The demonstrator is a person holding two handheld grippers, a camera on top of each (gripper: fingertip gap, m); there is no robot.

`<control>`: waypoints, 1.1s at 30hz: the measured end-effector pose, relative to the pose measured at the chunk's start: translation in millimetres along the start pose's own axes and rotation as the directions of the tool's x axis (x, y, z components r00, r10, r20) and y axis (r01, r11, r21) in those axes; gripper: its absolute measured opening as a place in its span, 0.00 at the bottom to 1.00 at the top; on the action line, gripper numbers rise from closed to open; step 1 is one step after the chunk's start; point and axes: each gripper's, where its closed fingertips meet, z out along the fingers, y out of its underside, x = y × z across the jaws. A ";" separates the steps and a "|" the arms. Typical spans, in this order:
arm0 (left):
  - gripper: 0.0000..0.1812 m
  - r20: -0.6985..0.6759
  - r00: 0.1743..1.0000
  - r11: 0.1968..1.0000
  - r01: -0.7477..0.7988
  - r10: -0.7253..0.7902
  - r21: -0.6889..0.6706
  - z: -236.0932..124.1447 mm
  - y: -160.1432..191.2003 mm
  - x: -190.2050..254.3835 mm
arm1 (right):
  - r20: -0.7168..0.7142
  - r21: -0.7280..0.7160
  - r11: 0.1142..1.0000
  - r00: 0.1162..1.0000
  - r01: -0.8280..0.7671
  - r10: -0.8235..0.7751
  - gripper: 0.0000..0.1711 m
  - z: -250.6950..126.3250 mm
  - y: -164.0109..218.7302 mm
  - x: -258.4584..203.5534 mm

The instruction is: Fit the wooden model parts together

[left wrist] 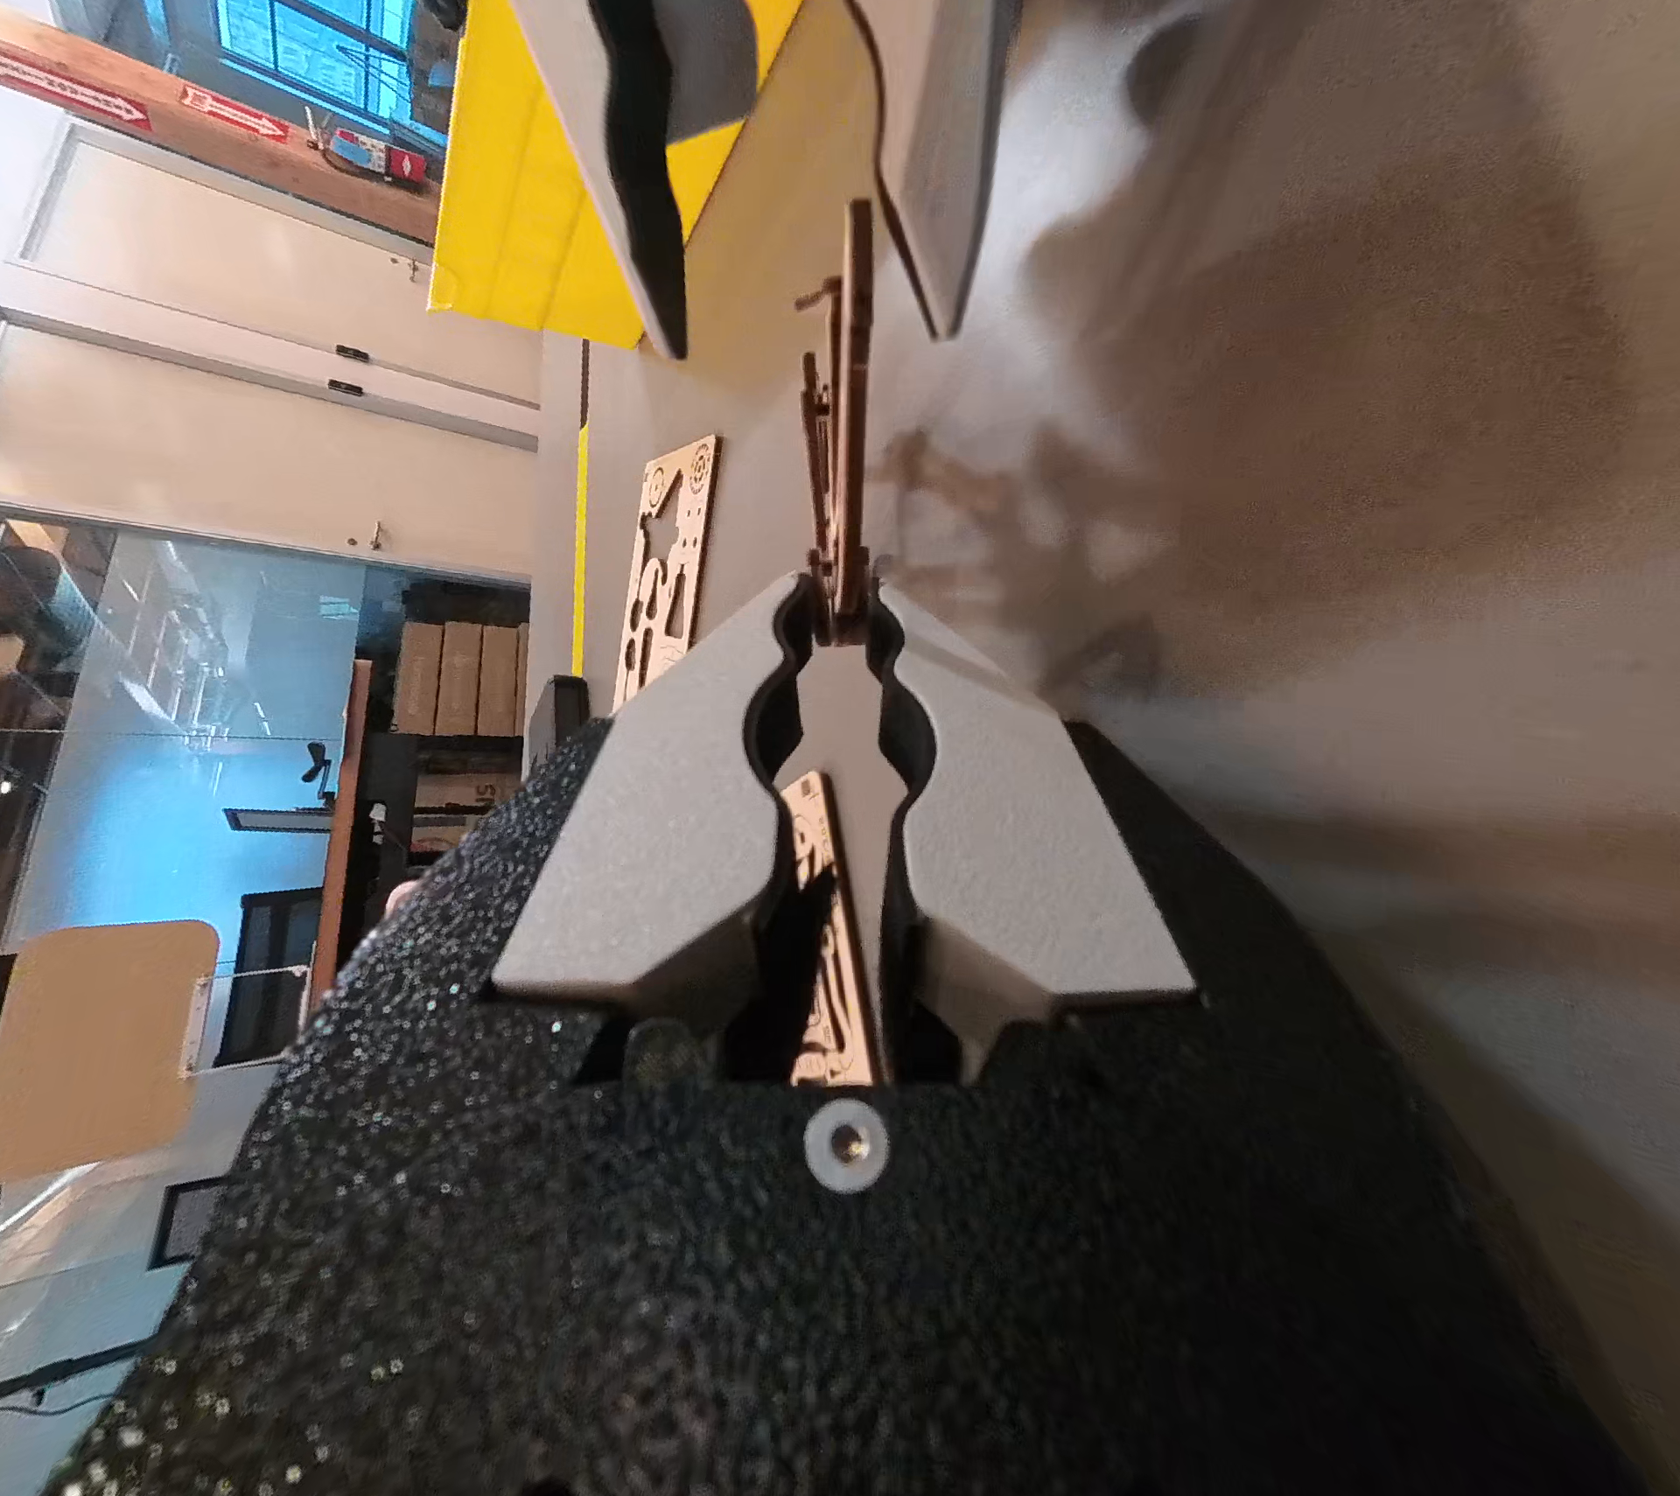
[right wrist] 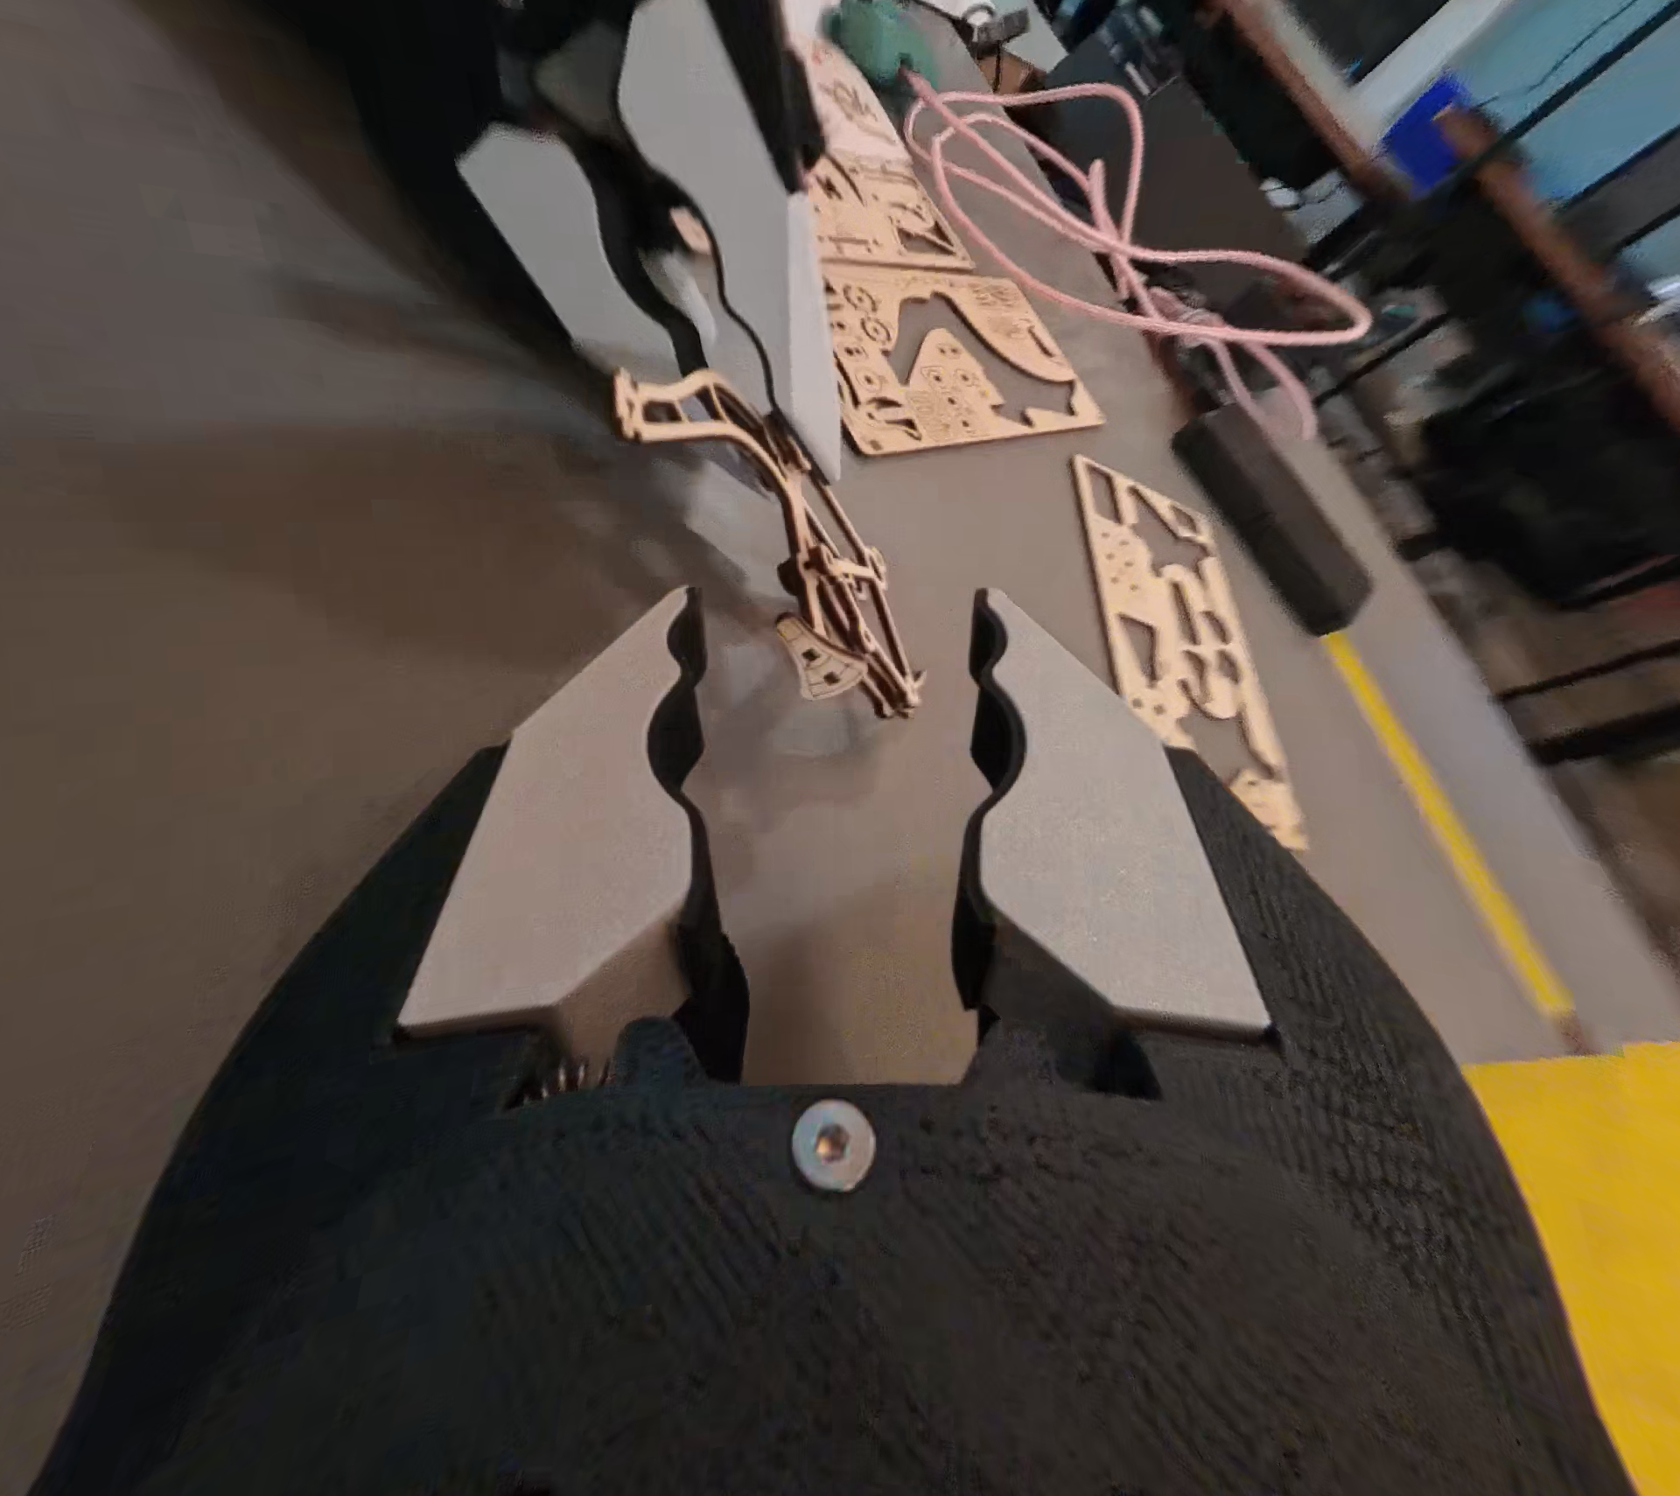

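Note:
My left gripper [left wrist: 841, 600] is shut on one end of a thin, partly built wooden model [left wrist: 841, 452], seen edge-on. In the right wrist view the left gripper [right wrist: 773, 425] holds the model [right wrist: 823, 543] slanting down toward the grey table [right wrist: 273, 543]. A small dotted, cone-shaped wooden part [right wrist: 818, 666] sits at the model's lower end. My right gripper [right wrist: 836, 612] is open and empty, its fingertips on either side of that lower end, without touching. It also shows in the left wrist view [left wrist: 809, 339], open around the model's far end.
Two cut-out wooden part sheets [right wrist: 954, 362] [right wrist: 1173, 634] lie on the table to the right, with another farther back. A pink cord [right wrist: 1136, 225] and a black block [right wrist: 1273, 534] lie beyond them. A yellow box [left wrist: 509, 180] and a yellow line [right wrist: 1445, 816] are near the table's edge.

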 end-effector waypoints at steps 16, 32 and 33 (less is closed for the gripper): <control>0.05 0.032 0.986 0.986 -0.166 0.166 0.009 -2.9 -2.5 7.2 | -0.109 -0.131 0.770 0.763 0.624 -0.637 0.05 11.0 10.8 -12.8; 0.23 -0.008 0.999 0.982 -0.046 0.048 0.181 -7.3 -31.6 9.1 | -0.077 -0.083 0.847 0.844 0.526 -0.532 0.05 12.4 5.2 -15.0; 0.23 -0.019 0.999 0.981 -0.039 0.043 0.188 -5.9 -33.2 9.3 | -0.069 -0.070 0.863 0.861 0.500 -0.505 0.05 12.2 3.6 -14.5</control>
